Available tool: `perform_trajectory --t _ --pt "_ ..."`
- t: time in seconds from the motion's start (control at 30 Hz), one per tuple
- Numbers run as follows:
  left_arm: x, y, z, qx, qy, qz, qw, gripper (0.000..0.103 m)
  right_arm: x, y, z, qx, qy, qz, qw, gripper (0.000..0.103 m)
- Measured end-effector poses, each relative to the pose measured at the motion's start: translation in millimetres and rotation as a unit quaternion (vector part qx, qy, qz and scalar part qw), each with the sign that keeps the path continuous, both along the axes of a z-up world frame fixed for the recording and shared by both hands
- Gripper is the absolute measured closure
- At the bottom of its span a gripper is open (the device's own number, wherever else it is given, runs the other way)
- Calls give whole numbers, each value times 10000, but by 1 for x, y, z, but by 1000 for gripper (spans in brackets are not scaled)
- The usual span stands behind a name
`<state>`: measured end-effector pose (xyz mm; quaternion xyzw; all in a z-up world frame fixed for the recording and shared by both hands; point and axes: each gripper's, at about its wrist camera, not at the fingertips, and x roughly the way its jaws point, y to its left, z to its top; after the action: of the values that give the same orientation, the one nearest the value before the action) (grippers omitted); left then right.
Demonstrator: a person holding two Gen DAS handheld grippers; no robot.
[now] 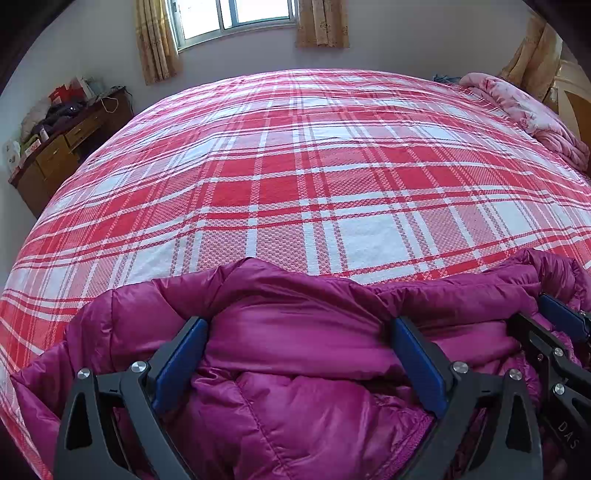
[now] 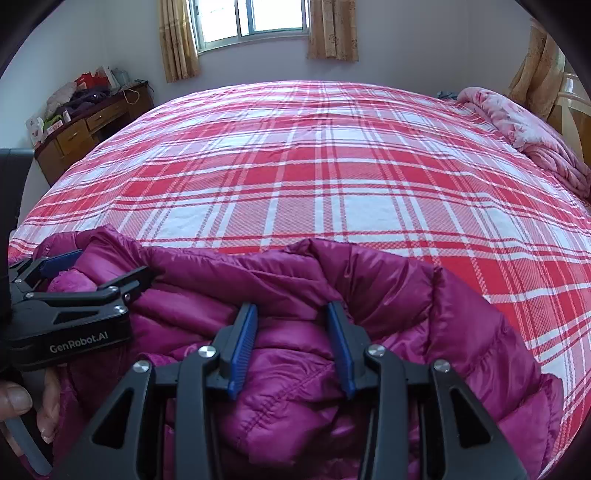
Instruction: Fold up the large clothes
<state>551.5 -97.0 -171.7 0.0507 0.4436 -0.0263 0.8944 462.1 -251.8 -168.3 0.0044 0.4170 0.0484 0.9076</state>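
Lying bunched along the near edge of the bed with the red-and-white plaid sheet (image 1: 295, 166): a magenta quilted puffer jacket (image 1: 288, 387), glossy, folds piled on one another. Straddling a raised fold of it, the left gripper (image 1: 299, 332), blue-padded fingers (image 1: 184, 354) spread wide, fabric bulging between them but not pinched. Sitting just to its right, the right gripper (image 2: 291, 314), fingers (image 2: 341, 347) parted more narrowly, a ridge of jacket between the pads; cannot tell whether pressed or merely flanked. Showing at the left of the right wrist view, the left gripper (image 2: 99, 269) from the side, with the person's left hand (image 2: 26, 410) on its handle.

Beyond the jacket, a broad flat stretch of plaid sheet running to the far edge below a window with tan patterned curtains (image 1: 236, 18). Heaped at the far right corner, a rumpled pink floral quilt (image 1: 528, 110), well apart from the jacket. Standing off the bed's left side against the wall, a brown wooden drawer worktop (image 1: 62, 147) cluttered with bags and clothes.
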Motion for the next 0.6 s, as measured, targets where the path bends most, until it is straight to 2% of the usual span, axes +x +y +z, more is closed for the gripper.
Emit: perform_trajectory --t 0.6 --pt "1 -3 -1 125 -7 31 9999 2 1 5 -1 -147 14 -15 9999 60"
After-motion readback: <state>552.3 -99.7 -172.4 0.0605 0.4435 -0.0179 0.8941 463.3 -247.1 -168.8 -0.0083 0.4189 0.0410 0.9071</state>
